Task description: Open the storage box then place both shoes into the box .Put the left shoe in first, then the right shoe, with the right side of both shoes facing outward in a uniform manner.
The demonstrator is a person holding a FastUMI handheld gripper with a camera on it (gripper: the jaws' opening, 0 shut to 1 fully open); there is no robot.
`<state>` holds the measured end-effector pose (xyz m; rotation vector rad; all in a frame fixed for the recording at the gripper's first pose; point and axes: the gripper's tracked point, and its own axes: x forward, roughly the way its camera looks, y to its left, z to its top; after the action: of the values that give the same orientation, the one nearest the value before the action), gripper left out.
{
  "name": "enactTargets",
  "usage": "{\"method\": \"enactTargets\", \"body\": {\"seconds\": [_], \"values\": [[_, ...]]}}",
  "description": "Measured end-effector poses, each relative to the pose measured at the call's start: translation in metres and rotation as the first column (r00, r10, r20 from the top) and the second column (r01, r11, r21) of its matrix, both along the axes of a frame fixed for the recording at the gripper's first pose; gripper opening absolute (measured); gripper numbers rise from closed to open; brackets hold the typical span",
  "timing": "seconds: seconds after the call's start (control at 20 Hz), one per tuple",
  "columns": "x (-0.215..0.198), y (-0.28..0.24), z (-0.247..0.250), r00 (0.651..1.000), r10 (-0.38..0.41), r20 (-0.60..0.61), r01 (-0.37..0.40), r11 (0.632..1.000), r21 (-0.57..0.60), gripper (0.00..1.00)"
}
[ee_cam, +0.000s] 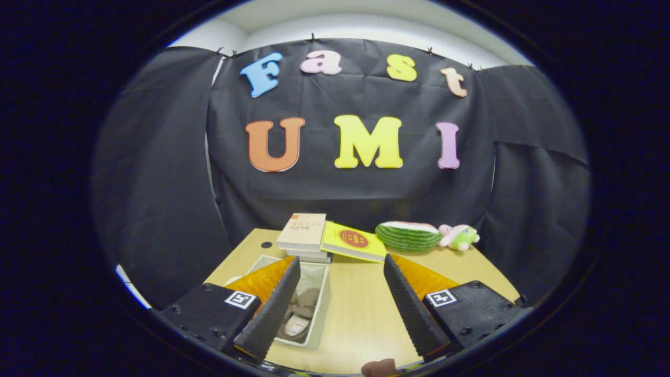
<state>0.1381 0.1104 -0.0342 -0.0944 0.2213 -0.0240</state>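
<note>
A: Fig. — table (361, 309) w/ storage box (320, 303) seen open, just beyond the left finger; a shoe (298, 314) is seen lying inside, which one can't be told

B: And the gripper (340, 303)?

A: Fingers held wide apart, nothing betw. them. Stacked books (303, 233), yellow book (353, 242), watermelon toy (409, 235) are set at the far edge

B: Risk?

A: Orientation could be mismatched if the 2nd shoe is gripped unseen; box wall may be knocked by the left finger
</note>
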Motion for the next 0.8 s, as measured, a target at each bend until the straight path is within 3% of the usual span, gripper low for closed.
{"method": "enactTargets", "body": {"seconds": [0.4,0.8], "values": [[-0.102,-0.037,0.022,0.988,0.069,0.139,-0.056,0.994,-0.094,1.0],[-0.176,-0.072,0.016,0.982,0.049,0.185,-0.056,0.998,0.031,1.0]]}}
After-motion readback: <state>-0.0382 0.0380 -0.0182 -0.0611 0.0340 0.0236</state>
